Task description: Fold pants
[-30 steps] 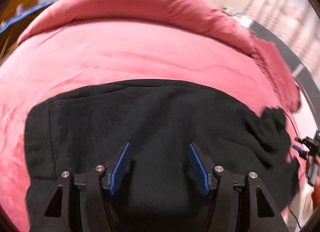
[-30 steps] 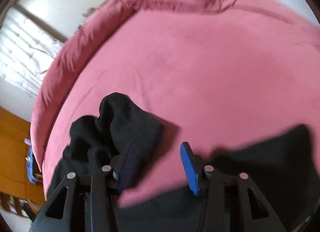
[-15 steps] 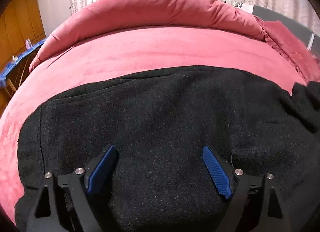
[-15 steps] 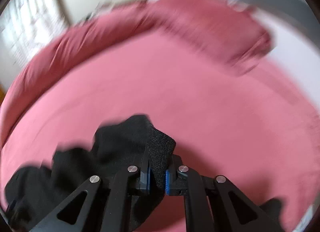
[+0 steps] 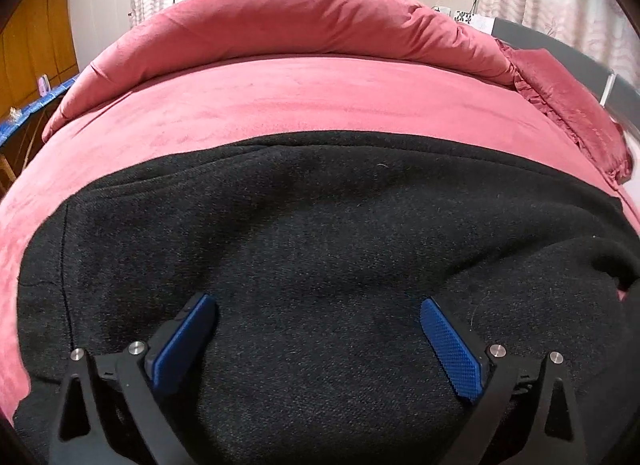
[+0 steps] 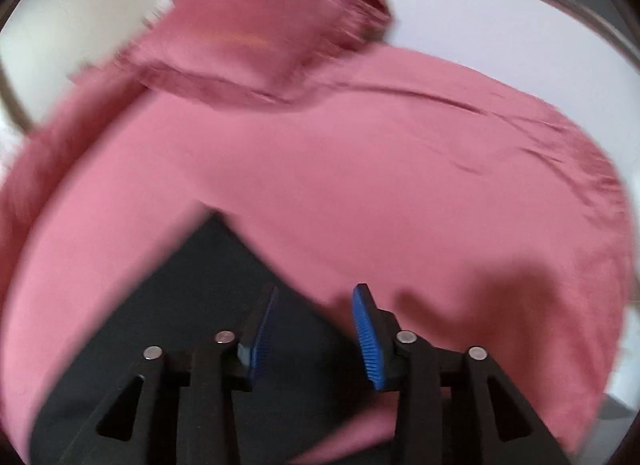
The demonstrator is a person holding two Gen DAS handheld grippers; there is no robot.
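Note:
Black fleece pants (image 5: pixel 320 257) lie spread across a pink bedspread (image 5: pixel 280 105) and fill the lower half of the left wrist view. My left gripper (image 5: pixel 318 305) hovers close over the cloth, its jaws still opening and very wide, with nothing pinched between the blue pads (image 5: pixel 452 349). In the blurred right wrist view a corner of the pants (image 6: pixel 200 297) lies flat under my right gripper (image 6: pixel 314 305). Its jaws are opening and stand apart, with no cloth held between them.
A rolled pink duvet (image 5: pixel 304 21) lies along the far side of the bed. A frilled pink pillow (image 5: pixel 568 105) sits at the right, near a grey headboard (image 5: pixel 560 41). Curtains hang on the wall behind. A wooden cabinet (image 5: pixel 36 41) stands at the left.
My left gripper sank closer to the pants and spread its jaws wide. My right gripper pinched a bunched piece of the pants, carried it sideways, then let it go; that cloth now lies flat.

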